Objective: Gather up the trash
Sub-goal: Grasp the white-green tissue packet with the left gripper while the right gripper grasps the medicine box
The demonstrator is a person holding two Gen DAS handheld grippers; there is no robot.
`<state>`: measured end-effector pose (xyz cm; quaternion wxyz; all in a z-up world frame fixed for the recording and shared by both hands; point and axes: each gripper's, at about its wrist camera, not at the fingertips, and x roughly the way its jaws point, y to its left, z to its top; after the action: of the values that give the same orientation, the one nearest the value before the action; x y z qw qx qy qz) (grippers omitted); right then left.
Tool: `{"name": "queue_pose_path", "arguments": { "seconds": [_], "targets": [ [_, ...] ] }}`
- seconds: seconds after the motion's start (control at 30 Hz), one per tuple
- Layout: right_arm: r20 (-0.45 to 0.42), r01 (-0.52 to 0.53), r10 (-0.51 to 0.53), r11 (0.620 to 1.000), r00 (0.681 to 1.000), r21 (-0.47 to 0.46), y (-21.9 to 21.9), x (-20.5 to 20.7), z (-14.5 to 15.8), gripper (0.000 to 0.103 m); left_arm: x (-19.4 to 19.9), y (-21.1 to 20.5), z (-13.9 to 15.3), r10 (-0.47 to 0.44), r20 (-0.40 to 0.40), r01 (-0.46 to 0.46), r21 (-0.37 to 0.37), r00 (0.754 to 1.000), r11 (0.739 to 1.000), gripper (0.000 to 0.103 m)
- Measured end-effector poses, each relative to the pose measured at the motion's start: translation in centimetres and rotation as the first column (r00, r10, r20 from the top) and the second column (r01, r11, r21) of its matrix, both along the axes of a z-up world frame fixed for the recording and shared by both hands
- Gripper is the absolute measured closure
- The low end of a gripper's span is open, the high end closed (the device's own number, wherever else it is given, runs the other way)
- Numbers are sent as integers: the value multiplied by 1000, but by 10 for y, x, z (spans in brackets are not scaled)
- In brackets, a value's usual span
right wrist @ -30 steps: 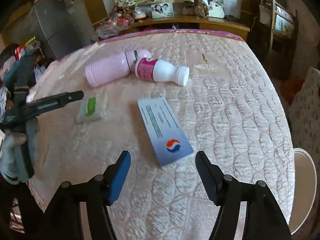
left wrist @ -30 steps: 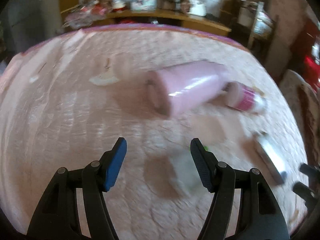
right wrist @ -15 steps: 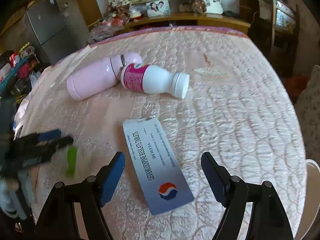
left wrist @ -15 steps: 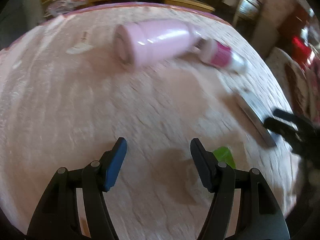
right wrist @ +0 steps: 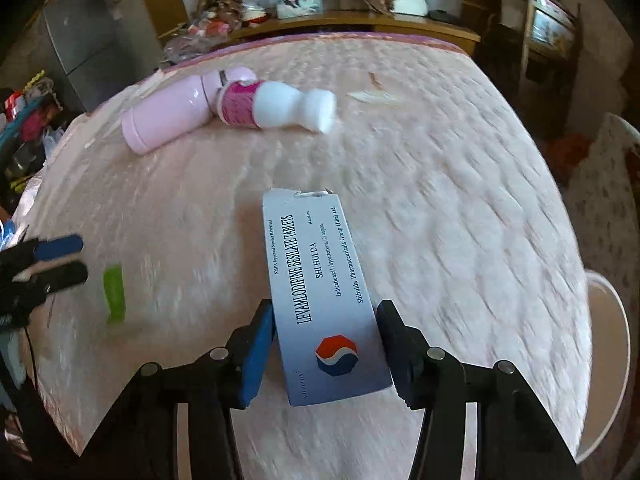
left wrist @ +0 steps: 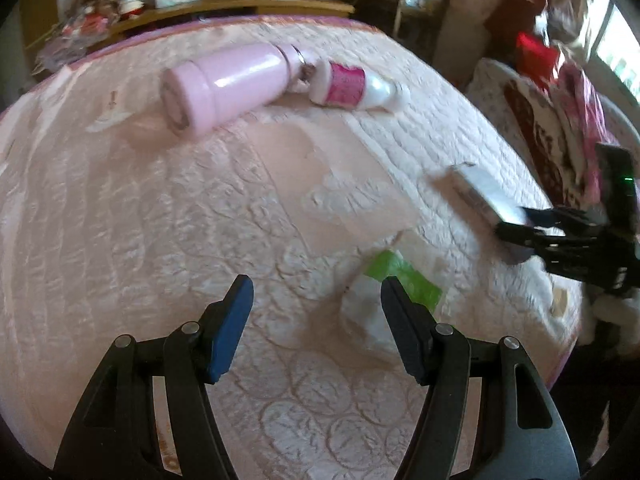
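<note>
Moved: right gripper (right wrist: 326, 354) now straddles the box (right wrist: 320, 292), which lay ahead of it before.
Box: flat, grey-white, printed, torn far end, lying on quilt (right wrist: 440, 208).
Wrapper (left wrist: 394, 288): white, green strip, touching left gripper's (left wrist: 316, 328) right finger.
Room: open quilt ahead; 2 bottles (right wrist: 276, 108) well beyond; near edge close.
Right gripper: closing around box, pads just beside its sides.
Left gripper: half-wide, empty.

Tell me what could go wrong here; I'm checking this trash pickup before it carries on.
1. The right tongs are closing on the tablet box near one end only; the long box could tip or get crushed.
2. The left tongs are open, with the green-labelled wrapper mostly off to one side; closing now may miss it.
3. The pink flask and white bottle lie on their sides and may roll if bumped.
</note>
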<state>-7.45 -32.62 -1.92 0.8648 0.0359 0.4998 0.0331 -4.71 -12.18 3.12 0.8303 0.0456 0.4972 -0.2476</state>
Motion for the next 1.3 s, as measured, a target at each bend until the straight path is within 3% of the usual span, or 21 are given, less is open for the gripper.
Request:
{"name": "queue_pose_path", "arguments": {
  "seconds": [0.1, 0.3, 0.5, 0.6, 0.8, 1.07, 1.17, 1.23, 1.3],
  "targets": [
    [-12, 16, -16, 1000, 1000, 2, -12, -21, 2, 53, -6, -12, -9, -32, -49, 31, -20, 998, 999, 38],
    [3, 28, -28, 1000, 1000, -6, -22, -41, 6, 53, -46, -39, -9, -118, -62, 115, -53, 991, 992, 38],
    [-21, 35, -35, 999, 999, 12, -21, -47, -1, 51, -53, -44, -2, -119, -71, 113, -79, 990, 990, 38],
    [-9, 19, -19, 1000, 1000, -10, -17, -48, 0, 32, -51, -44, 3, -87, -38, 85, -43, 996, 995, 38],
    [25, 12, -11, 999, 1000, -48, -9, -37, 4, 31, -38, -62, 2, -59, 47, 56, 54, 997, 997, 38],
    [21, 25, -24, 998, 1000, -59, -13, -26, -4, 31, -33, -82, -14, -58, 35, 54, 103, 998, 993, 38],
    [30, 18, -16, 997, 999, -71, -11, -28, -6, 36, -34, -81, -14, -48, 37, 44, 98, 998, 994, 39],
    [41, 16, -13, 997, 999, -71, -11, -29, -4, 57, -35, -81, -12, -42, 32, 39, 86, 999, 995, 52],
    [50, 25, -22, 998, 999, -50, -14, -31, -1, 57, -35, -81, -8, -31, 33, 29, 76, 999, 997, 60]
  ]
}}
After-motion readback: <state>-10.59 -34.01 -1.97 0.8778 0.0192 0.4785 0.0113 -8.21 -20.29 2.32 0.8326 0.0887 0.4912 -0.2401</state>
